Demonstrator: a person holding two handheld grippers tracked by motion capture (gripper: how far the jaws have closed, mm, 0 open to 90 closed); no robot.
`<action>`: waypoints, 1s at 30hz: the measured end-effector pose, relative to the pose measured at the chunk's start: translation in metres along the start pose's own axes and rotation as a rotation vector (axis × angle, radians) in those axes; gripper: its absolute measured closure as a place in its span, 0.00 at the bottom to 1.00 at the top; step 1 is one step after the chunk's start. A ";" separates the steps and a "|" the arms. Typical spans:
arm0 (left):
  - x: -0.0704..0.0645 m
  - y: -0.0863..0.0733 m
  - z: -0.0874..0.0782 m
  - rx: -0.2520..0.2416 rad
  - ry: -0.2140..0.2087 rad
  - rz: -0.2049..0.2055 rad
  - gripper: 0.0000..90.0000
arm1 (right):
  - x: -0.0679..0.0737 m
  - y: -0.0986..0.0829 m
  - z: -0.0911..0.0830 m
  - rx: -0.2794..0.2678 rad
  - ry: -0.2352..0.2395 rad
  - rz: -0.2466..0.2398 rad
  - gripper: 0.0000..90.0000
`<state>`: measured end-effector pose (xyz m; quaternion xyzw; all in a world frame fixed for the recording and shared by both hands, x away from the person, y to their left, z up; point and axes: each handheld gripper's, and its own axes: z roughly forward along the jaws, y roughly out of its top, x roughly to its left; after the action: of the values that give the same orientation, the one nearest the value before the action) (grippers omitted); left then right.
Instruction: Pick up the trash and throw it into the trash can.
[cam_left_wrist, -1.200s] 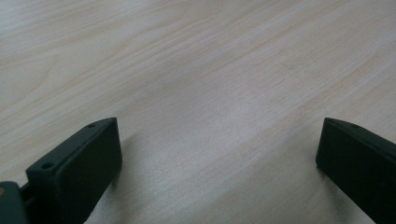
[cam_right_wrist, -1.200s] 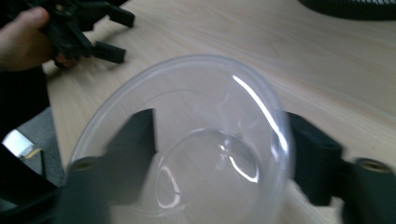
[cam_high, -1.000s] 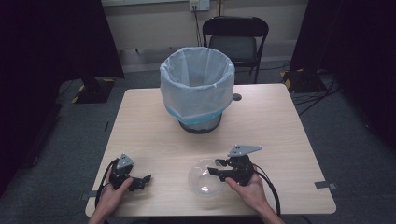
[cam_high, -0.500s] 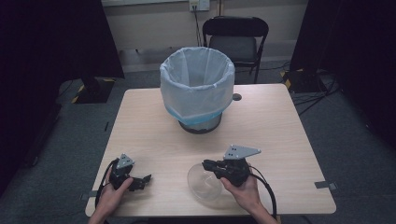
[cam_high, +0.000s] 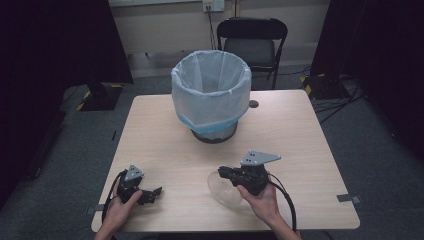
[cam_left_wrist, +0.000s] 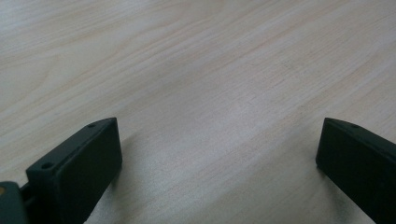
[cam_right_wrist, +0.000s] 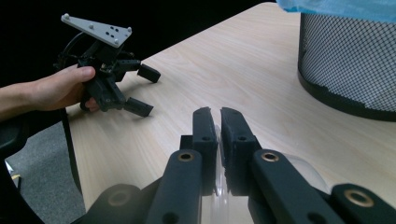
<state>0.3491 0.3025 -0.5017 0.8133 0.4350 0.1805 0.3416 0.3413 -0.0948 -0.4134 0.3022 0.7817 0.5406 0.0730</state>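
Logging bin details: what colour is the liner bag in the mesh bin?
Pale blue, translucent liner bag; the high view shows it best.

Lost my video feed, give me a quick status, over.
Right gripper shut on clear plastic bowl's rim. Left gripper open, resting on table. Lined bin straight ahead, path open.

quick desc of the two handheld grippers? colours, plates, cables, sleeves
Both are black. The left gripper and right gripper each carry a grey three-cornered plate on top, drilled with small holes; the right one's plate looks bigger in the high view. Jaws are blocky black slabs with screw holes; brass-coloured pivots show on the right gripper's linkage. A black cable trails from the right gripper. No sleeves visible; forearms are bare.
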 end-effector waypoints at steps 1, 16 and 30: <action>0.000 0.000 0.000 0.000 0.000 0.000 0.00 | -0.001 0.004 0.000 -0.010 0.000 0.000 0.94; 0.000 0.000 0.000 0.000 0.000 0.000 0.00 | -0.006 0.039 -0.002 -0.115 0.005 -0.005 0.94; 0.000 0.000 0.000 0.000 0.000 0.001 0.00 | -0.007 0.084 -0.013 -0.252 0.018 -0.026 0.94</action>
<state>0.3491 0.3025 -0.5017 0.8135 0.4348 0.1804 0.3415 0.3744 -0.0899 -0.3348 0.2756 0.7119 0.6364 0.1105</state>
